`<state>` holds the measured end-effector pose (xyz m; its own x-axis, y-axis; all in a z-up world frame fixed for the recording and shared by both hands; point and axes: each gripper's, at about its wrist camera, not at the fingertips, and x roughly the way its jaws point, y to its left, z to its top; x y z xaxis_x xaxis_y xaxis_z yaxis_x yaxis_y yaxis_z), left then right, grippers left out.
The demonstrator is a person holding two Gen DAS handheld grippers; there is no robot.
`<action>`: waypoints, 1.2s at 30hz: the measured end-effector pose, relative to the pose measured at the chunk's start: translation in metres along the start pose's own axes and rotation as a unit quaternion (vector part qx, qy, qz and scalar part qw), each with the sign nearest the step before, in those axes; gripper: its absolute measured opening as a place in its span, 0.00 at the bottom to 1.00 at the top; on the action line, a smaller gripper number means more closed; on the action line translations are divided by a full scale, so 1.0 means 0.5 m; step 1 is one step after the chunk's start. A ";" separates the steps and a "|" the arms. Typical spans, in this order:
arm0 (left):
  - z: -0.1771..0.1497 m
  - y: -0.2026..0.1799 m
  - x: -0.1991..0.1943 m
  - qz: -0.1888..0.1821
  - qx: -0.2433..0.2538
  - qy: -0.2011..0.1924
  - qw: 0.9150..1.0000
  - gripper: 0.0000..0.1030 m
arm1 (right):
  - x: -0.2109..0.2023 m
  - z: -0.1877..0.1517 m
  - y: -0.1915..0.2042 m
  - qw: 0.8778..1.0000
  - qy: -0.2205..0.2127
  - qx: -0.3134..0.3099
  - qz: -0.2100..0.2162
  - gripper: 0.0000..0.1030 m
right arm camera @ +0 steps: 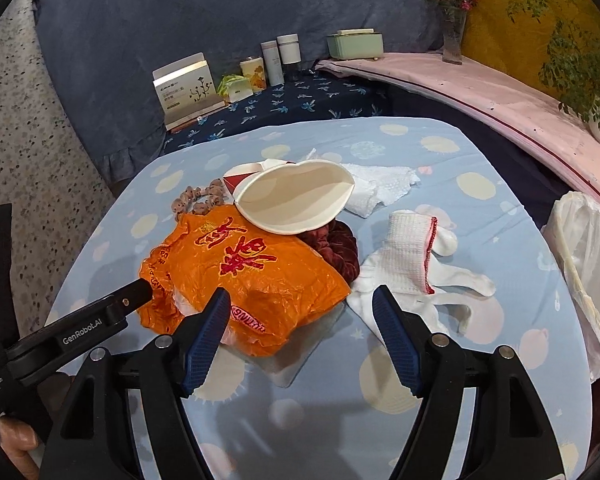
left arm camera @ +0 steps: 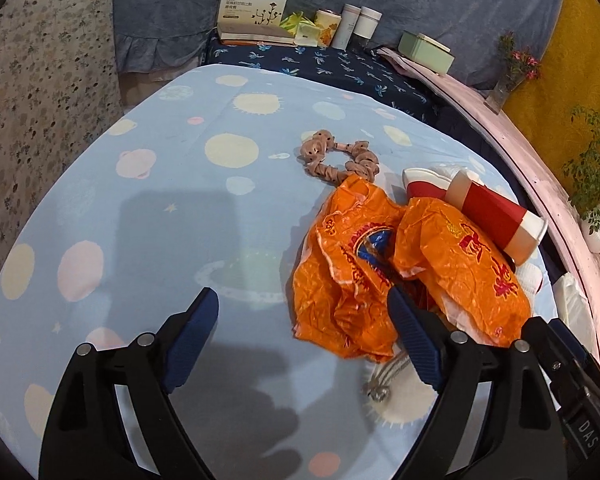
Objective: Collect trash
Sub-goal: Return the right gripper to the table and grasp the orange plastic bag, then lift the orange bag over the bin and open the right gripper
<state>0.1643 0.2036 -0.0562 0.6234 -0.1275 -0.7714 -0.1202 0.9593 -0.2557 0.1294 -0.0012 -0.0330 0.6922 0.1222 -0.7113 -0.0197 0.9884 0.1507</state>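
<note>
Pale blue cloth with pastel dots and planets covers the tabletop [left arm camera: 100,184] beneath me. Nearest, my left tongs [left arm camera: 302,304] stand wide open with nothing between the blue pads; the right pad's tip sits over the near edge of the crumpled orange plastic bag [left arm camera: 364,264], though I cannot tell whether it touches. My right tongs [right arm camera: 302,300] are also spread wide and empty, the left pad's tip over the bag's near edge, the right pad's tip over a white knitted glove [right arm camera: 404,264] with red trim. Nothing is gripped by either.

The bag lies in the middle of the tabletop, and the trash is heaped with it. A dark red velvet scrunchie [right arm camera: 340,248] peeks from under its right side, touching the glove. A squashed red and white paper cup [right arm camera: 296,196] rests on the bag's far edge, its open mouth facing my right camera. A beige scrunchie [left arm camera: 336,156] lies just beyond the bag on the left, and a crumpled white tissue [right arm camera: 380,188] lies beyond the cup to the right. A white plastic bag [right arm camera: 584,248] hangs at the right edge.

Farther back, a dark blue patterned cloth carries a white box [left arm camera: 252,8], canisters [left arm camera: 356,24] and a green tissue box [left arm camera: 424,52]. A pink ledge [right arm camera: 480,92] on the right holds potted plants [right arm camera: 580,60].
</note>
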 end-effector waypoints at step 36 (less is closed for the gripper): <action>-0.004 -0.082 -0.047 -0.060 0.050 -0.011 0.997 0.12 | -0.040 -0.004 0.007 0.999 -0.018 0.004 0.050 0.11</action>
<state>0.1529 0.1669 -0.0288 0.6451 -0.2380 -0.7261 0.0331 0.9581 -0.2845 0.1139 0.0002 -0.0197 0.7121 0.2168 -0.6678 -0.0836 0.9706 0.2259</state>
